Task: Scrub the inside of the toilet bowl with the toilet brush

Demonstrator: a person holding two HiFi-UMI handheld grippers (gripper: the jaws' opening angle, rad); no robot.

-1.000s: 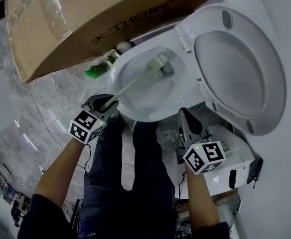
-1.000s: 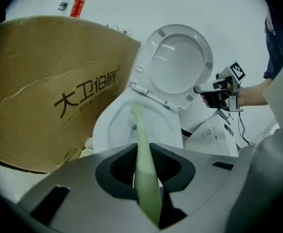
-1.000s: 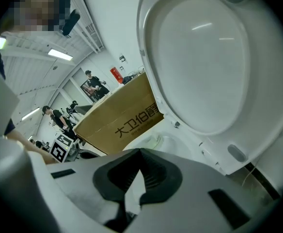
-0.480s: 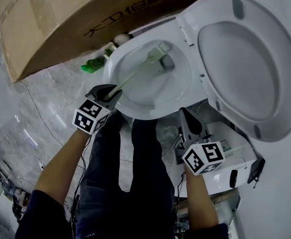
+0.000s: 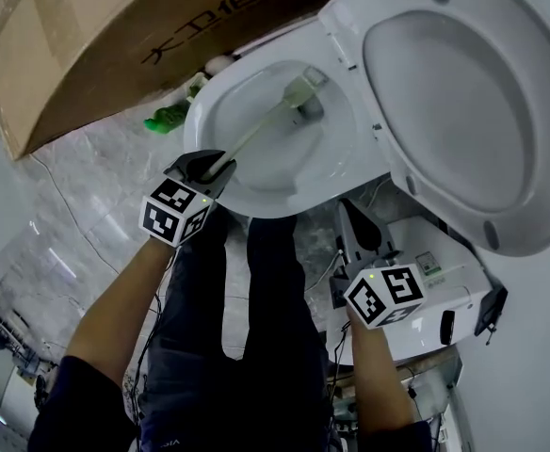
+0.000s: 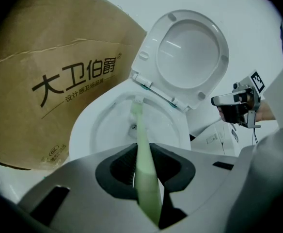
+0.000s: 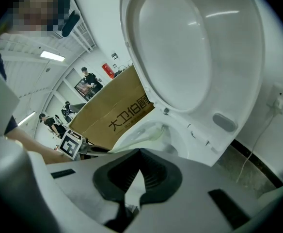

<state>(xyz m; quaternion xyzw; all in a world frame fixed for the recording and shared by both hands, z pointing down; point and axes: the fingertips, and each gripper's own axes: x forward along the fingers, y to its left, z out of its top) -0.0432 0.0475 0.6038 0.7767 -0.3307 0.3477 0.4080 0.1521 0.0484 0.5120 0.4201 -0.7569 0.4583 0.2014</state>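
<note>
Left gripper [image 5: 211, 168]: jaws clamped on the toilet brush [image 5: 261, 128] handle, over the bowl's near rim.
Toilet brush: pale green, head down inside the toilet bowl [image 5: 284, 201], by the drain.
Right gripper [image 5: 353, 217]: jaws together, empty, beside the bowl.
Lid [image 5: 463, 92]: raised.

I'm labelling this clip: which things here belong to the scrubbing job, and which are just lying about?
In the job: toilet brush, toilet bowl, left gripper clamping the brush, raised lid.
Lying about: cardboard box, green item on the floor, white box beside the right gripper.
</note>
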